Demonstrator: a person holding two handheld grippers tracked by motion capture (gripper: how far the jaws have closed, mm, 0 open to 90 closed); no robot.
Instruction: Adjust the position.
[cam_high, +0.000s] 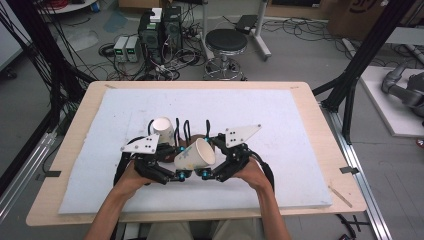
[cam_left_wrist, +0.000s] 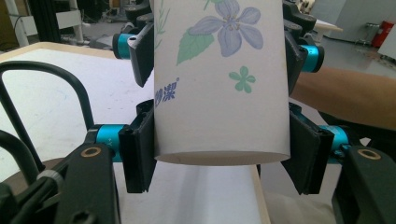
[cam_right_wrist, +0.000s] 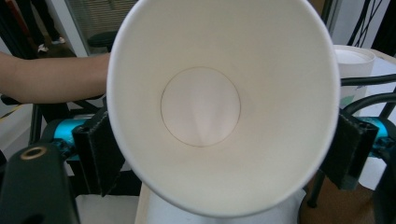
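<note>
Both grippers clamped one flowered paper cup (cam_high: 196, 156) above the white mat (cam_high: 280, 150). Left gripper (cam_left_wrist: 219, 161) pinched its base end between its jaws; right gripper (cam_right_wrist: 224, 149) squeezed near the open rim. A second cup (cam_high: 163, 130) stood just behind.

Wooden table (cam_high: 80, 122) under white foam mat (cam_high: 280, 130)

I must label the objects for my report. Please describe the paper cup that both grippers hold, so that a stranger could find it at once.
On the white mat covering the wooden table, look near the front edge, between the person's two hands. There the held cup lies on its side, clamped between the left gripper and the right gripper. Unlike the second cup standing behind it, this one is tipped over and shows a printed flower pattern.
</note>
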